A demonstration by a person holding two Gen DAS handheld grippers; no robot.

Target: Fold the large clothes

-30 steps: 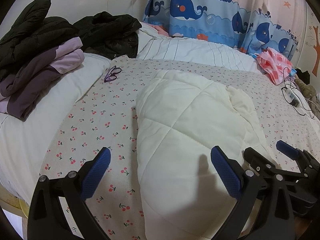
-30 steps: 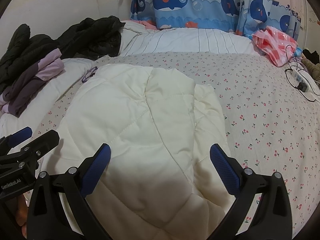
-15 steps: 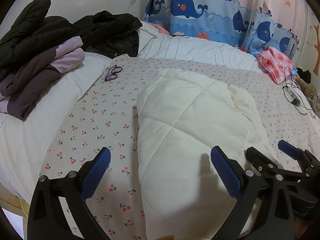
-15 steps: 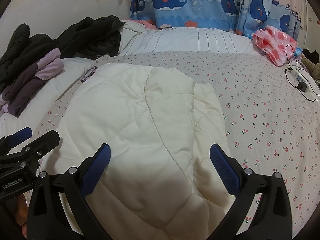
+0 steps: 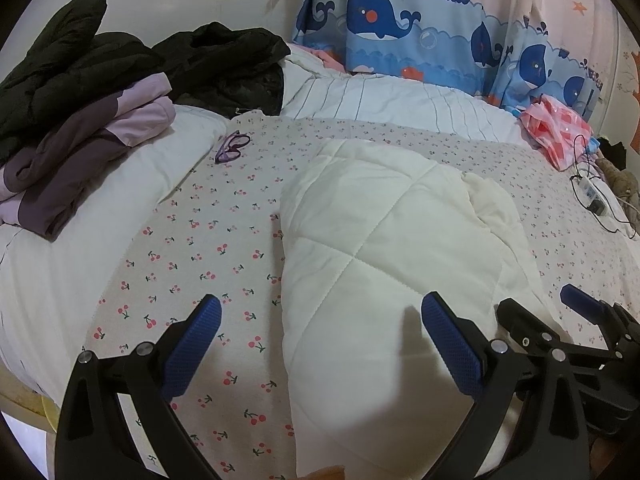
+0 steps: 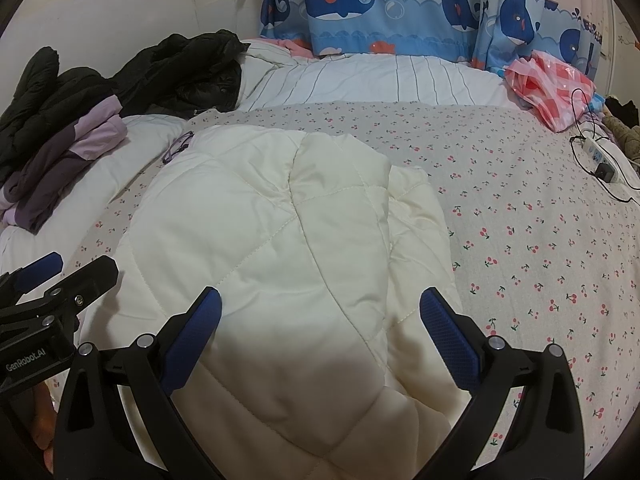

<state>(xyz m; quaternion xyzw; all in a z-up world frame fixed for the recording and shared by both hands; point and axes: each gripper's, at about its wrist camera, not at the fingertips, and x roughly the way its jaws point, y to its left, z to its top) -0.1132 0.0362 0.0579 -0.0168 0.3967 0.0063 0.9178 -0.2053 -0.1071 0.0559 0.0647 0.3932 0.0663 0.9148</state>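
A cream quilted padded garment (image 5: 384, 256) lies folded lengthwise on the cherry-print bed sheet (image 5: 208, 240); it also shows in the right wrist view (image 6: 280, 240). My left gripper (image 5: 320, 344) is open and empty, hovering over the garment's near left edge. My right gripper (image 6: 320, 336) is open and empty above the garment's near end. The right gripper shows at the left view's right edge (image 5: 568, 320), and the left gripper shows at the right view's left edge (image 6: 48, 284).
Folded purple clothes (image 5: 80, 152) and black jackets (image 5: 216, 64) lie at the back left. Purple glasses (image 5: 232, 146) lie on the sheet. A pink checked bag (image 5: 556, 132) and a power strip with cable (image 5: 592, 196) sit at the right. Whale curtains (image 5: 400, 28) hang behind.
Both grippers have drifted very slightly; the garment looks unchanged and both stay open.
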